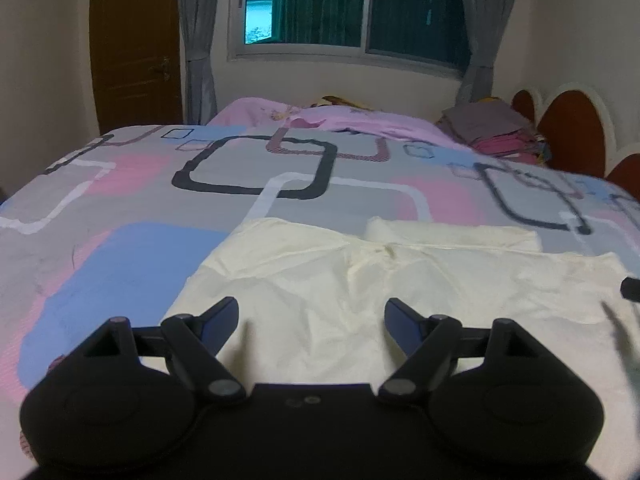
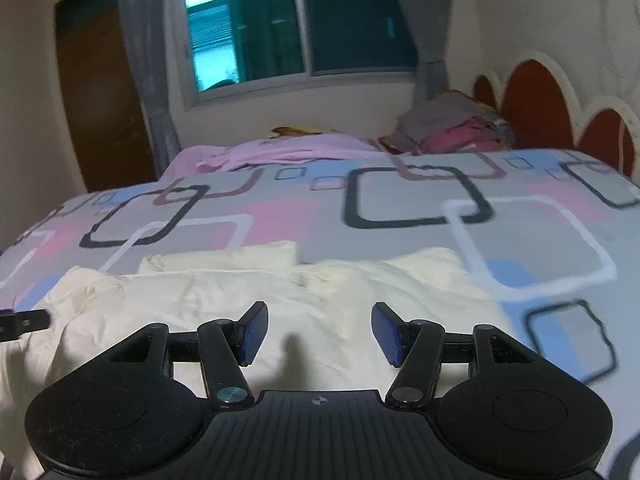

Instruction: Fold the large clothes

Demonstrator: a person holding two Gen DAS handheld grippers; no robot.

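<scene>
A cream garment (image 1: 360, 280) lies spread and partly folded on the patterned bedspread (image 1: 160, 200). My left gripper (image 1: 312, 316) hovers over its left part, jaws wide apart and nothing between them. In the right wrist view the same cream garment (image 2: 280, 300) fills the lower middle. My right gripper (image 2: 320, 328) stands open above it, its blue pads (image 2: 256, 332) clear of the cloth. A tip of the right gripper (image 1: 630, 289) shows at the left wrist view's right edge, and a tip of the left gripper (image 2: 24, 324) at the right wrist view's left edge.
A pink sheet (image 1: 320, 120) lies crumpled at the bed's far side. A stack of folded clothes (image 1: 496, 128) sits by the red scalloped headboard (image 1: 572, 132). Behind are a window (image 1: 360, 4) with grey curtains and a brown door (image 1: 132, 48).
</scene>
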